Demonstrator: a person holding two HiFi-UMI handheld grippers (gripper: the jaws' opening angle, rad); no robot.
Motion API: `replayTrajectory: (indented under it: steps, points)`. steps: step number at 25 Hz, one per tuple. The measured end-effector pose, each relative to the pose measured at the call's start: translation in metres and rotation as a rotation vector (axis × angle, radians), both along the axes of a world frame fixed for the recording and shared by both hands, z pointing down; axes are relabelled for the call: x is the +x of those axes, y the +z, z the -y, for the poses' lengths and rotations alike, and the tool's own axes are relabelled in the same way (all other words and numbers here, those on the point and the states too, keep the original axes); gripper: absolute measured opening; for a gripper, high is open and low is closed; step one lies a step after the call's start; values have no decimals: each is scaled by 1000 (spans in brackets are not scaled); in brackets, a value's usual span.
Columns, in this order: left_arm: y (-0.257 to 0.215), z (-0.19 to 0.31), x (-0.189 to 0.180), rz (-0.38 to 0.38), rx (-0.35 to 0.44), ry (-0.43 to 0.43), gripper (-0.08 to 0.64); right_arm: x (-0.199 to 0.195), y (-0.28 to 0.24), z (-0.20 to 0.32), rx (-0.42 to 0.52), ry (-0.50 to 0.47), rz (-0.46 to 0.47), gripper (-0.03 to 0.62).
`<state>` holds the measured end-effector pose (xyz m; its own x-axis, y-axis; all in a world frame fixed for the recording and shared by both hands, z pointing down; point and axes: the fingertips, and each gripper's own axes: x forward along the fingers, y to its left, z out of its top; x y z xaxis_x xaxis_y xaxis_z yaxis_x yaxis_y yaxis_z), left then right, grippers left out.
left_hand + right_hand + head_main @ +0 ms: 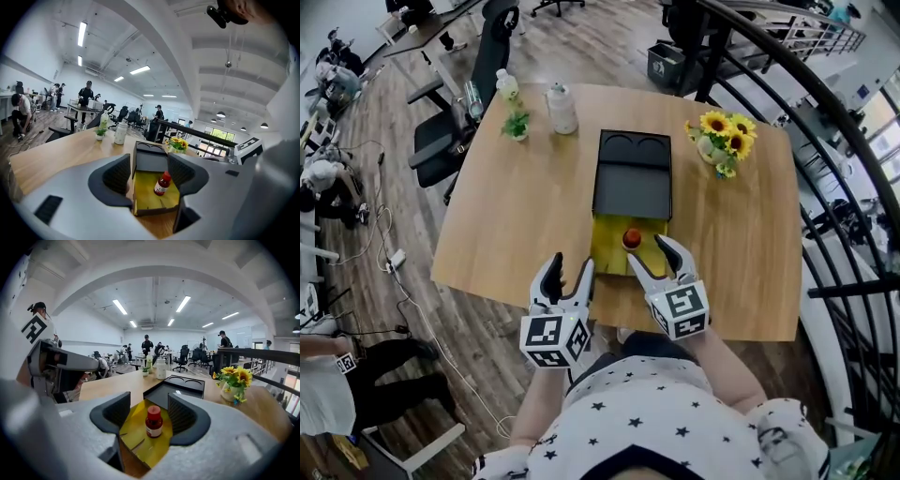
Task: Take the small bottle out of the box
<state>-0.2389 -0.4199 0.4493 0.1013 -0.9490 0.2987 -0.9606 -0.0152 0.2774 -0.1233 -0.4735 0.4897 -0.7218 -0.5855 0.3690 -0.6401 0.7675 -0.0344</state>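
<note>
A box stands open on the wooden table (pixel 506 216), with its black lid (pixel 634 176) folded back and a yellow floor (pixel 607 246). The small bottle (pixel 631 237), red-capped and white-labelled, stands upright inside it. My right gripper (pixel 649 253) is open at the box's near edge, its tips just short of the bottle (pixel 153 422), which shows in line with the gap between the jaws. My left gripper (pixel 569 272) is open and holds nothing, at the box's near left corner. In its view the bottle (pixel 162 183) stands ahead on the yellow floor (pixel 145 194).
A vase of sunflowers (pixel 722 139) stands at the far right of the table. A white jar (pixel 562 109), a small potted plant (pixel 517 124) and a pale bottle (pixel 506 86) stand at the far left. An office chair (pixel 455 131) is beyond the left edge, a black railing (pixel 825 187) to the right.
</note>
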Motion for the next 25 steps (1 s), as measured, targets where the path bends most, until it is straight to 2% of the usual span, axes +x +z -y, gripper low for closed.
replayTrajectory:
  steps: [17,22,25]
  points:
    - [22,34,-8,-15,-57,-20,229,-26,63,33,-77,-85,-118,232]
    - [25,38,-7,-13,-69,-8,229,-27,69,35,-106,-82,-134,201]
    - [25,38,-8,-14,-73,-4,229,-29,69,34,-101,-81,-141,154]
